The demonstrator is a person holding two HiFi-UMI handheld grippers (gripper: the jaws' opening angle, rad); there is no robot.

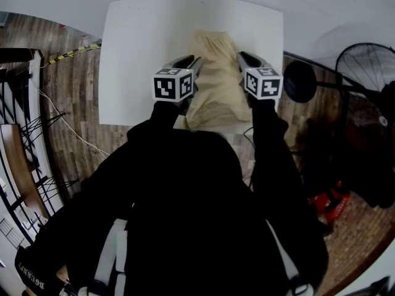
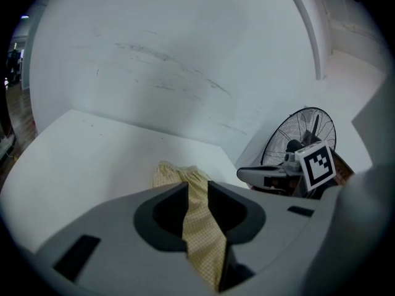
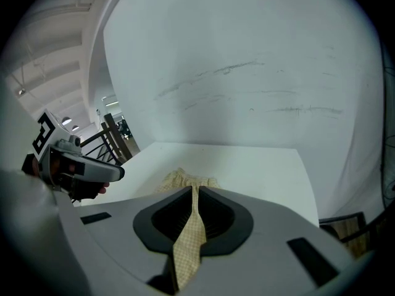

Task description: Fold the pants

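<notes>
Both jaws were clamped on cloth: left gripper (image 2: 197, 196) and right gripper (image 3: 192, 211) each pinched the near end of the yellow checked pants (image 1: 213, 82) on the white table (image 1: 136, 54). Risk: an uneven lift could pull a thin pinch free and skew the fold.

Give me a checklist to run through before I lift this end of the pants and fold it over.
1. Left gripper shut on the pants: ok.
2. Right gripper shut on the pants: ok.
3. Far end of the pants lying on the table: ok.
4. Fabric between the two grips free of twists: cannot tell, it is hidden in the head view.
5. Fan off the table, apart from both grippers: ok.
</notes>
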